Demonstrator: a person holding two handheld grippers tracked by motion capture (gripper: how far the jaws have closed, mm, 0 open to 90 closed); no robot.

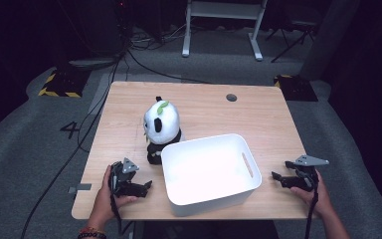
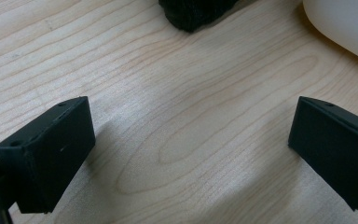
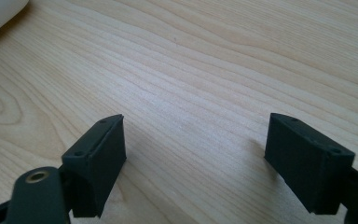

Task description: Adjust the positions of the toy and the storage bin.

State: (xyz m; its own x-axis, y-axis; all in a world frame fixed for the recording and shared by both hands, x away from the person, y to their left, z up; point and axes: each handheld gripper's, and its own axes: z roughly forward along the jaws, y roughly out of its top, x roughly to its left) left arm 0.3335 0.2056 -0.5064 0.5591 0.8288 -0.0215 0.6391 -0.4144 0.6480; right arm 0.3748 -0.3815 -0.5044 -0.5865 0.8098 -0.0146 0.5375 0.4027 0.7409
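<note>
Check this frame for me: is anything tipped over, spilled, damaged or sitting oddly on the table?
Nothing stands out. The panda plush sits upright beside the white bin, which looks empty and sits slightly turned against the table edges. Both tongs, left and right, rest open near the front edge, holding nothing.

A plush panda (image 1: 161, 127) sits upright on the worktop (image 1: 258, 109), a green leaf on its white head. Touching its front right side stands an empty white bin (image 1: 210, 169) with a slot handle, at the near edge.
</note>
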